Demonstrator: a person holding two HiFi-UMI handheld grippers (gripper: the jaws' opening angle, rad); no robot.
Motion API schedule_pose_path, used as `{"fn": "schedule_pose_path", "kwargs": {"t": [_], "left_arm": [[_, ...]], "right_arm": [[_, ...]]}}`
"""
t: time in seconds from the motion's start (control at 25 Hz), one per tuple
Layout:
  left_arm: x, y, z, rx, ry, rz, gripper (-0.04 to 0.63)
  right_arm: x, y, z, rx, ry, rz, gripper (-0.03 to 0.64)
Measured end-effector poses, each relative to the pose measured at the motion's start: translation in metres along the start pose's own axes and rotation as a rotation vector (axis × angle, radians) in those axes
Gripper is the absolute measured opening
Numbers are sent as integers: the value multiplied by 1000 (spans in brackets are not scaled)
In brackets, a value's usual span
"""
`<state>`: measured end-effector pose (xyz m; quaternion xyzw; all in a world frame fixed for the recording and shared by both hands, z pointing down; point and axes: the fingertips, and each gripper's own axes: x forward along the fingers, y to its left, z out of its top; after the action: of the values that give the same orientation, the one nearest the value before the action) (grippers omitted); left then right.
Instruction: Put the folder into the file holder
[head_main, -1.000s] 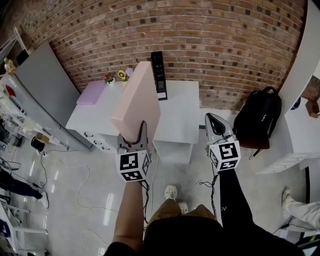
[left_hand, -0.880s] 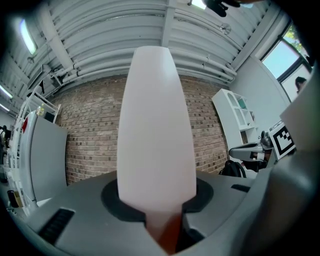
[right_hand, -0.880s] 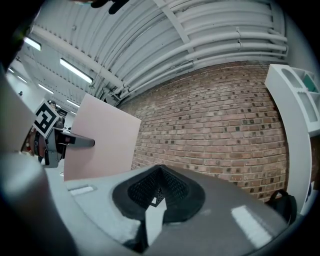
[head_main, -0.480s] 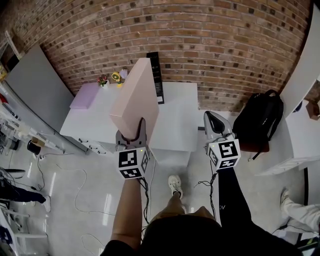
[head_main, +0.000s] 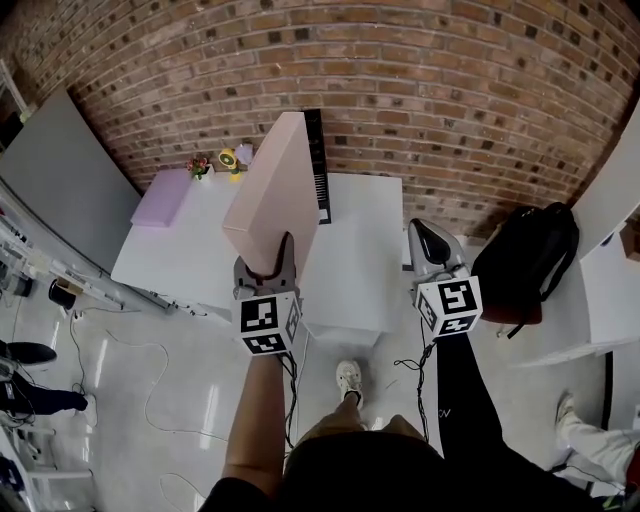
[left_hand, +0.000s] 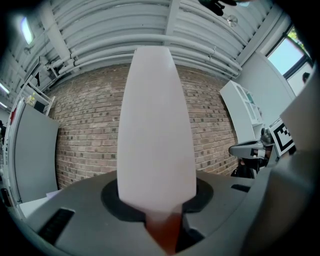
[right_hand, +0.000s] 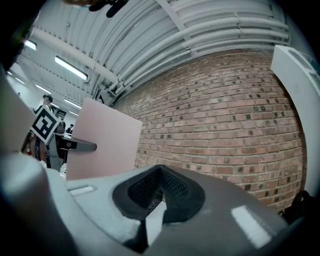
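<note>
A tall pale pink folder (head_main: 272, 190) stands upright in my left gripper (head_main: 263, 266), which is shut on its lower edge. In the left gripper view the folder (left_hand: 156, 130) rises from between the jaws and fills the middle. The black file holder (head_main: 318, 165) stands upright at the back of the white table (head_main: 360, 250), just behind and right of the folder. My right gripper (head_main: 424, 236) hovers at the table's right edge, shut with nothing in it. The right gripper view shows the folder (right_hand: 102, 140) to the left against the brick wall.
A lilac flat box (head_main: 160, 196), a small flower pot (head_main: 199, 165) and a yellow ornament (head_main: 228, 158) sit at the table's back left. A black backpack (head_main: 525, 255) rests on the floor at the right. A grey panel (head_main: 60, 160) leans at the left. Cables (head_main: 150, 360) lie on the floor.
The person has stepped towards the table, so table and file holder sit closer and more centred. The left gripper still holds the folder upright; the right gripper stays beside it.
</note>
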<state>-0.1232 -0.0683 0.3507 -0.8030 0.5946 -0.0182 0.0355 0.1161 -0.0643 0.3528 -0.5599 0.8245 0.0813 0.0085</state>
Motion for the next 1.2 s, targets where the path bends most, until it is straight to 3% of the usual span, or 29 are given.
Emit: {"fn": "schedule_pose_path", "kwargs": {"t": [0.72,1.2], "left_arm": [[153,46,-2,-14,-18,22,140],[193,54,-3,-28,-4,59,140]], "right_arm": [[144,-60,-16,-4,7,-28,0],[189,-79,-26,25,1,-10,0]]}}
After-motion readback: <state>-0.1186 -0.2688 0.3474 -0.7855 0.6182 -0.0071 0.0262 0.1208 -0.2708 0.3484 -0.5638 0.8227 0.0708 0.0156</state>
